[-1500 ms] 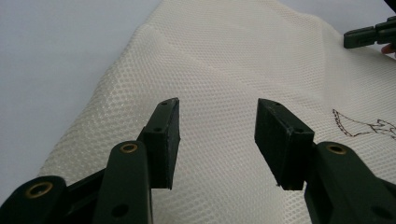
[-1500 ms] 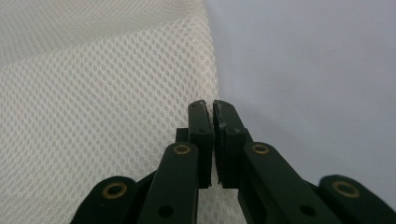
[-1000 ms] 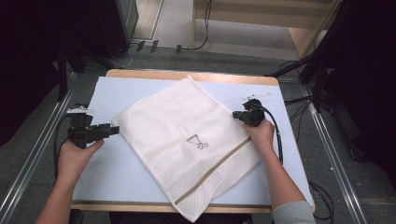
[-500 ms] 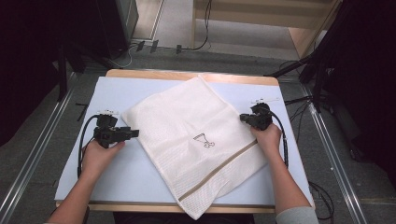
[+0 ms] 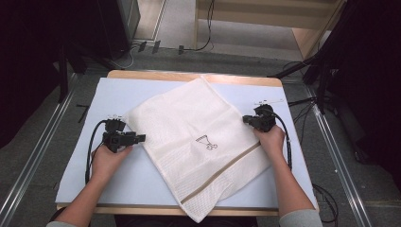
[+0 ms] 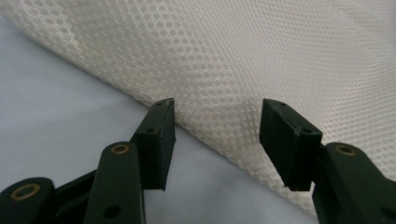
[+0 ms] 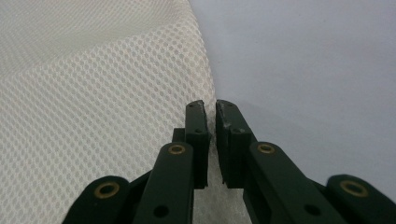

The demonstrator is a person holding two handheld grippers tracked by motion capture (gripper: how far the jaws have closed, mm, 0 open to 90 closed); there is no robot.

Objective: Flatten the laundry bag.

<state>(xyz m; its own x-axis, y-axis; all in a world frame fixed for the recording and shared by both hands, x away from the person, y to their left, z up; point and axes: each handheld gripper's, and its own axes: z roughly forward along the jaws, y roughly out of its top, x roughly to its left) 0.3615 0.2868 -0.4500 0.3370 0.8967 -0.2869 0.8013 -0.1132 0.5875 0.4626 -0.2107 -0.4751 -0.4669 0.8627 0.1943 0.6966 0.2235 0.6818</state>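
A white mesh bag [image 5: 189, 118] with a small printed mark and a tan stripe lies slantwise on the pale blue mat [image 5: 118, 92]. My left gripper [image 5: 142, 138] sits low at the bag's left edge. Its jaws have just been opening and now stand open [image 6: 218, 105], with the mesh [image 6: 233, 56] edge lying between them untouched. At the bag's right edge my right gripper [image 5: 246, 119] is shut, and the mesh [image 7: 93, 93] border runs in between its pads [image 7: 210, 105].
The mat covers a wooden table [image 5: 189, 75] whose far edge shows. Metal rails [image 5: 38, 156] run along both sides on the floor. Cables [image 5: 142, 47] lie on the floor behind the table. Bare mat lies left and right of the bag.
My left hand has moved right and down, up to the bag's left edge. The right hand has stayed at the right edge.
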